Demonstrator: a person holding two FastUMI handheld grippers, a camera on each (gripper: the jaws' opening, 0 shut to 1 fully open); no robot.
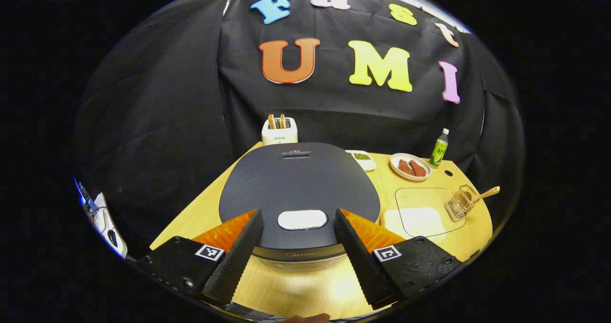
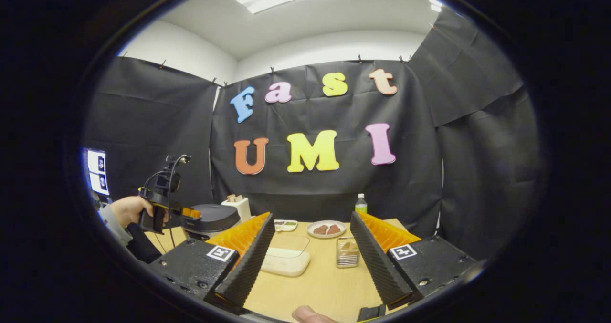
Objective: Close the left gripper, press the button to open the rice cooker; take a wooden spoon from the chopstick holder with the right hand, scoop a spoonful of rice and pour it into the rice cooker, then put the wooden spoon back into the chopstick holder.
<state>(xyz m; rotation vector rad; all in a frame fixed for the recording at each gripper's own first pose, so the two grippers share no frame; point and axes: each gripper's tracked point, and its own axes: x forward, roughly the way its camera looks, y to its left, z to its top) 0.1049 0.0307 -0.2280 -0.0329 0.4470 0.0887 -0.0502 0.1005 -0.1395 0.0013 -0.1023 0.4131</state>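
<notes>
The dark rice cooker (image 1: 296, 184) stands shut in the left gripper view, its white button (image 1: 302, 219) at the lid's front edge. My left gripper (image 1: 298, 214) hovers open just above, one finger on each side of the button. At the right stand the clear chopstick holder (image 1: 459, 203) with the wooden spoon (image 1: 483, 194) leaning out and the clear rice box (image 1: 420, 215). In the right gripper view my right gripper (image 2: 312, 217) is open and holds nothing, above the near table, with the rice box (image 2: 286, 258) and the holder (image 2: 347, 252) ahead. A hand holds the left gripper (image 2: 164, 208) by the cooker (image 2: 212, 219).
A white toaster (image 1: 279, 131) stands behind the cooker. A small sauce dish (image 1: 361, 157), a plate of brown meat (image 1: 410, 166) and a green bottle (image 1: 439, 147) line the back of the wooden table (image 1: 305, 285). The black cloth wall closes in behind.
</notes>
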